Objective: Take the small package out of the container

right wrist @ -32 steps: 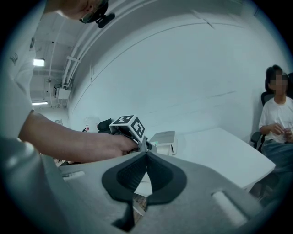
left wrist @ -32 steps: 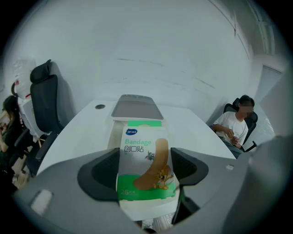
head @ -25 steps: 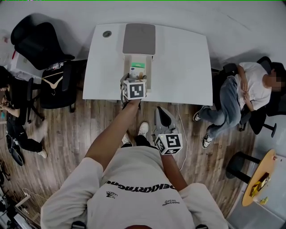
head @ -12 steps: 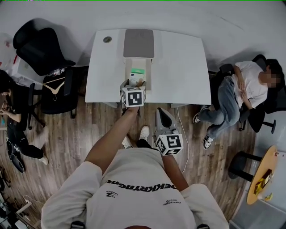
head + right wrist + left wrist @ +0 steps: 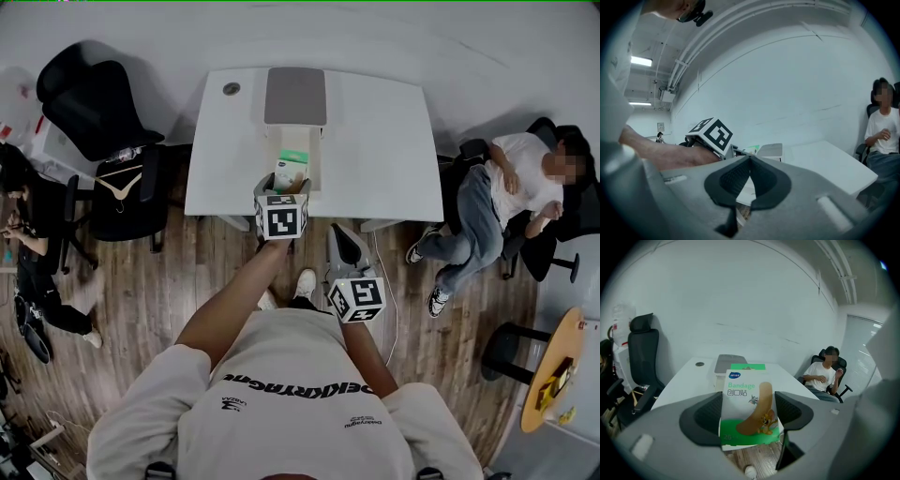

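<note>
One outstretched left gripper [image 5: 749, 412] clamps a flat green-and-white bandage package [image 5: 746, 397]; only its view shows the cartoon print. The right gripper [image 5: 750, 177] hangs near the torso, closed and empty.

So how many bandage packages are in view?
2: one package clamped by the left gripper, a second package behind it in the container. More may lie hidden inside.

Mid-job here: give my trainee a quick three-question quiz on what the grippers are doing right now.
1. True or false: the left gripper is shut on the bandage box.
2. The right gripper is: A) open around the bandage box, B) shut and empty, C) open and empty.
3. Fill in: the white container sits on the white ____.
Key: 1 true; 2 B; 3 table.
</note>
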Motion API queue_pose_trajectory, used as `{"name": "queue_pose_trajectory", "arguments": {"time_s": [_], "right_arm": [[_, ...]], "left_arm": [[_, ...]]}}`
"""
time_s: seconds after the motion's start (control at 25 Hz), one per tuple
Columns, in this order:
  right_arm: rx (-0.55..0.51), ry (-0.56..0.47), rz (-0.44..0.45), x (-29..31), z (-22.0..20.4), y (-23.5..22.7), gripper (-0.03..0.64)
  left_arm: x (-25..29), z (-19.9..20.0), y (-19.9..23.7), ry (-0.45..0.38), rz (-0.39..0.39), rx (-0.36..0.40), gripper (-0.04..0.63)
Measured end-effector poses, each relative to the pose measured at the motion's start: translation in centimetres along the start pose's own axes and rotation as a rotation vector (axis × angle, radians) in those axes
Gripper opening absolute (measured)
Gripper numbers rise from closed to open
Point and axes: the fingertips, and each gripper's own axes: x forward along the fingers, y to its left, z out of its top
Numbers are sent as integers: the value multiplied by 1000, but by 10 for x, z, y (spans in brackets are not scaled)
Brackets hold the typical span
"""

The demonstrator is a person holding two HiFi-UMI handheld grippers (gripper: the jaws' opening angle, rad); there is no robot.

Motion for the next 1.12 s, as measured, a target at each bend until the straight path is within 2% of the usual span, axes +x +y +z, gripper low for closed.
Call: {"name": "queue_pose_trajectory", "arguments": {"time_s": [1.12], "right_arm": [[-27,-50,20,8,22,5,-2]], "left_arm": [[-64,15,-12,-149,-55,4,357]]}}
